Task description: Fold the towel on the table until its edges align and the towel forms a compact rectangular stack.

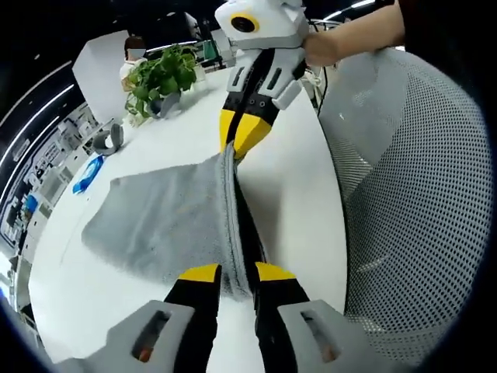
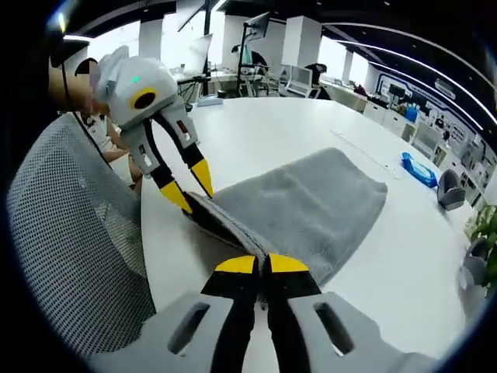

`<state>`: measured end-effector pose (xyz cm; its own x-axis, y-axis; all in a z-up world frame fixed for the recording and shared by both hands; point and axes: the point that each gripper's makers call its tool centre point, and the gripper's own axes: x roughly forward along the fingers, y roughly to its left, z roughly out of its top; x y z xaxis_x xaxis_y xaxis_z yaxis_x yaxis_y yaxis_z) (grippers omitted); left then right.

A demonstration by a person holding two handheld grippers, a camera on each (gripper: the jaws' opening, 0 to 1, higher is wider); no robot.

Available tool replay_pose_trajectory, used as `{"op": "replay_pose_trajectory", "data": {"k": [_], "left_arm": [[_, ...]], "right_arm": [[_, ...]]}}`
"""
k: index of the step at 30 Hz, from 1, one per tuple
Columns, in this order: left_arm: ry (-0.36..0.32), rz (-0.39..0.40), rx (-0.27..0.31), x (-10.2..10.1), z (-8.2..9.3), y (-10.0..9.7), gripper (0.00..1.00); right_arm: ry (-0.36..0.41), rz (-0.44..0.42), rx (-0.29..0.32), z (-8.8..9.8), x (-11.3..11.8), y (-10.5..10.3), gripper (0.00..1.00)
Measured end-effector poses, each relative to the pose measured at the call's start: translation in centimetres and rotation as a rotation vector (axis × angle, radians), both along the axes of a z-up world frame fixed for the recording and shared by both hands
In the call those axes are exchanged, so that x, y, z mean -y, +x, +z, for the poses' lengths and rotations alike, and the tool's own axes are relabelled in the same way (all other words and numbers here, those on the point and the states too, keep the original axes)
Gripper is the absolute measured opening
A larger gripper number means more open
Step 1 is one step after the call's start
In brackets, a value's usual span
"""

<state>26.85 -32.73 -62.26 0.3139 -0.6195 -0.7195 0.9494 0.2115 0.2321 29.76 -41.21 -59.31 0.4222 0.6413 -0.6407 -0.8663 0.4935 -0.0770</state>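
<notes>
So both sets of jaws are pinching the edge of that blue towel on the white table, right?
Almost: the towel is grey, not blue, as the right gripper view shows. The rest holds: the left gripper and right gripper each have their jaws shut on its edge, on the white table.

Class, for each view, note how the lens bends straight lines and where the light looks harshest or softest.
Left gripper view: the round white table edge and grey mesh chair back bow strongly outward; lighting is soft and even on the grey terry towel. Right gripper view: ceiling strip lights curve into arcs and blow out brightly near the top; the towel casts little shadow.
</notes>
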Motion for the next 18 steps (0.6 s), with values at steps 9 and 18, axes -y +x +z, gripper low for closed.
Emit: {"op": "replay_pose_trajectory", "data": {"k": [9,18], "left_arm": [[-0.008,-0.058,0.100,4.7,0.6,1.2,0.30],[-0.025,0.055,0.099,6.9,0.5,4.3,0.10]], "right_arm": [[-0.038,0.022,0.016,0.7,-0.5,1.0,0.01],[-0.031,0.032,-0.017,0.9,-0.2,1.0,0.01]]}}
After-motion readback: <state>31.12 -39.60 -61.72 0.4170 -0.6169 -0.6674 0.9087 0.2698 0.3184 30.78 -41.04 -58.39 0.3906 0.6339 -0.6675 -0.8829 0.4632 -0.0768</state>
